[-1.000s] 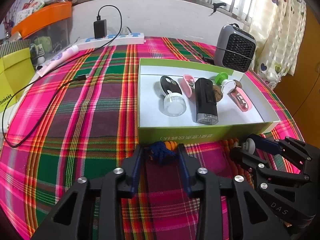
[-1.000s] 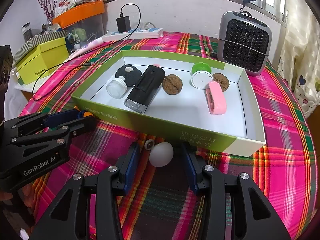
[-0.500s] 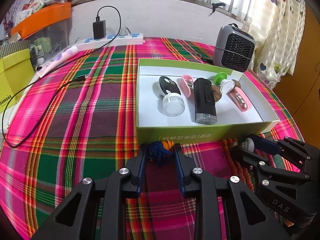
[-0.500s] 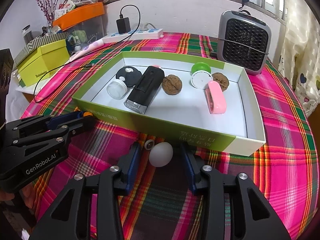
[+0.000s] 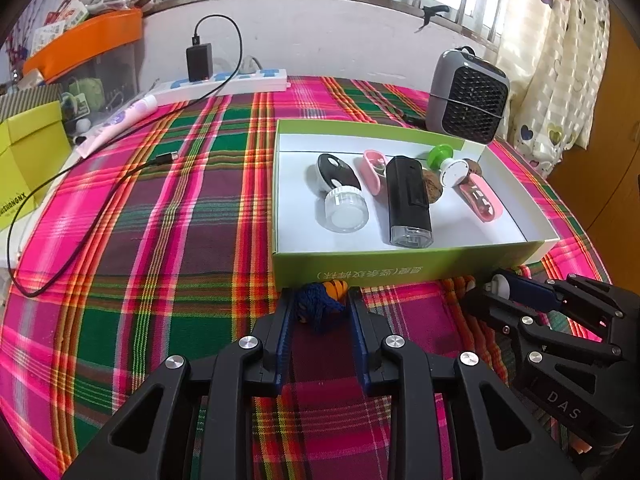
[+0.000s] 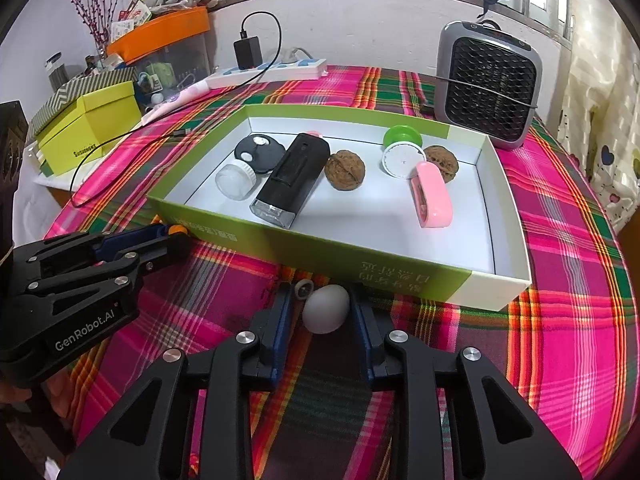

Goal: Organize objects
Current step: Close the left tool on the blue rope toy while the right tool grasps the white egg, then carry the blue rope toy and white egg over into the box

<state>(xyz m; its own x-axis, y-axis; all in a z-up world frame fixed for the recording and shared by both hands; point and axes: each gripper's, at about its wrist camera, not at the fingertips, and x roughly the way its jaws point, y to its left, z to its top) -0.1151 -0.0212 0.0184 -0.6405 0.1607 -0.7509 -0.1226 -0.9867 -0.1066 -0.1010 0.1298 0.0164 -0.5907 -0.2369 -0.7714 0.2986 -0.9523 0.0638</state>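
A: Grippers side by side at the near wall of the box, both low over the plaid cloth. What lies between the fingers?

B: In the left gripper, a blue yarn toy with an orange striped end, just short of the box's near wall. Both pads press into the yarn; the jaws are clamped on it. In the right gripper, a white egg on the cloth, also just short of that wall. Its jaws are closing, and the egg sits between them; the right pad looks to be at the shell, while a sliver of gap seems to show on the left side.

A: Anything crowding the egg?

B: A small white wheel-like piece touches the egg on its box side, by the left fingertip.

A: And inside the box?

B: Toward its left end, a clear jar beside a black disc. Near the middle, a black torch lying lengthwise, with a walnut just right of it. Toward the right end, a green-and-white cap, a second walnut and a pink case; another pink case shows in the left view, between disc and torch.

A: What stands in the way?

B: The box's near wall, upright straight ahead of both grippers. Behind the box stands a grey heater; left of the box a black cable loops over the cloth toward a power strip, with a yellow carton beyond.
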